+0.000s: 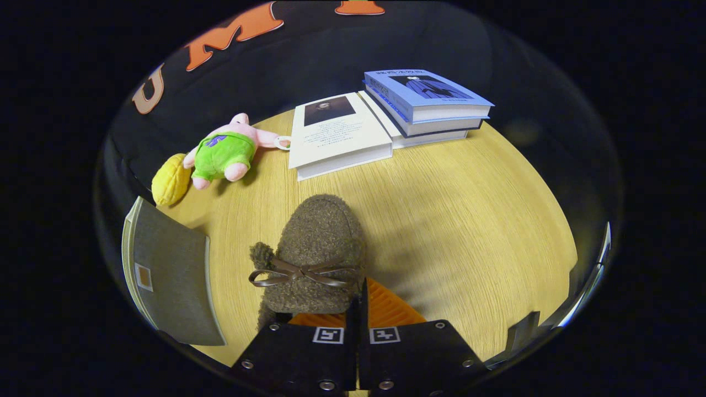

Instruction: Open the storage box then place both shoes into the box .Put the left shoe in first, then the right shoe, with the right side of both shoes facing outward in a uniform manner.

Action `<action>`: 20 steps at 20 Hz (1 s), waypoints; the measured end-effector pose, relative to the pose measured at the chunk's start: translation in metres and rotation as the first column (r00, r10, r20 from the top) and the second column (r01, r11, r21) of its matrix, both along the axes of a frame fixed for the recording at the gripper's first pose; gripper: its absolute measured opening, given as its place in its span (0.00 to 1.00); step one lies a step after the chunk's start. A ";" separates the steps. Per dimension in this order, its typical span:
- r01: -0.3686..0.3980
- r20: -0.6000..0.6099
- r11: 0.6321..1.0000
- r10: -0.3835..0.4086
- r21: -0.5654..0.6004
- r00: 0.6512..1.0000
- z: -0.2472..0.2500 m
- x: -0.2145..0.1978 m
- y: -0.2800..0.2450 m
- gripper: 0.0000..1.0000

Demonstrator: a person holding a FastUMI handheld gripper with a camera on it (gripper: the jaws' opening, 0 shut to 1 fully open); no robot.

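The hand-held gripper (357,300) is seen clamped on the heel edge of a fuzzy brown shoe (317,248), toe pointing away over the wooden bench (469,220). A grey box (168,273) lies just left. Beyond are a plush toy (223,154) and books (386,121).

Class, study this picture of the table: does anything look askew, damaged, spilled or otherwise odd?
Nothing looks damaged or spilled. The hand-held gripper is closed on the rim of the brown fuzzy shoe, holding it over the table. Beyond it, two blue books are stacked slightly askew, and a plush pig lies on its side.
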State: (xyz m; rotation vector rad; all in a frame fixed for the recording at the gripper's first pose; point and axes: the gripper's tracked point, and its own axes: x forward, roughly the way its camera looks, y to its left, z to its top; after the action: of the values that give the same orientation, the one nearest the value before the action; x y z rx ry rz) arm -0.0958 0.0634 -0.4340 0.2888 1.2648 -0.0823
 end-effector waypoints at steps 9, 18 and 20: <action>-0.066 0.096 0.997 0.061 0.051 0.994 0.097 0.027 0.055 0.03; -0.117 0.199 0.984 0.089 0.133 0.976 0.187 0.055 0.134 0.03; -0.128 0.203 0.980 0.095 0.153 0.974 0.195 0.058 0.157 0.03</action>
State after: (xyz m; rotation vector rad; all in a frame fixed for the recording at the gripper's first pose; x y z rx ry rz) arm -0.0375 0.2205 -0.2390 0.3593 1.0916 0.1458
